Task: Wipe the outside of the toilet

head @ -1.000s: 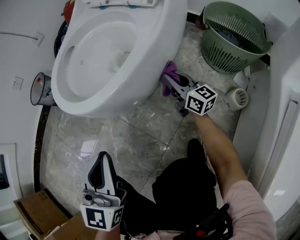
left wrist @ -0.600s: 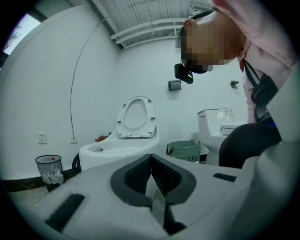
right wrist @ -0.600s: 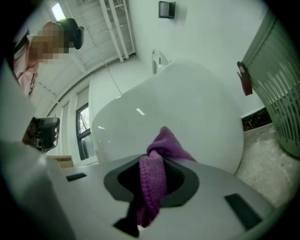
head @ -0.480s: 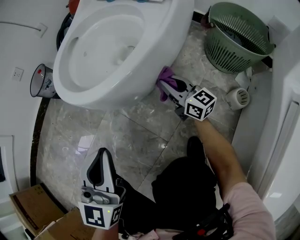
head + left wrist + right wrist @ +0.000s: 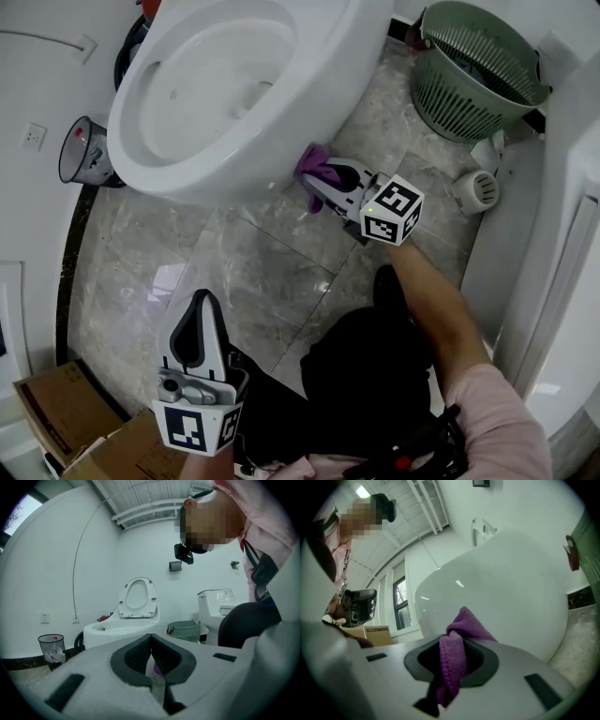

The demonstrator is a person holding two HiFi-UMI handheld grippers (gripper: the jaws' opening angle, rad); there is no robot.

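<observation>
left gripper (image 5: 200, 306): shut tip to tip on nothing, low and well behind the right | right gripper (image 5: 322, 184): clamped on purple cloth (image 5: 310, 164), wad bulging past tips | toilet (image 5: 234, 103): just ahead of right tips, cloth at outer wall, contact tucked under bowl overhang, unclear | back cut off by top edge

glossy toilet (image 5: 234, 103); fuzzy cloth (image 5: 457, 660).
</observation>
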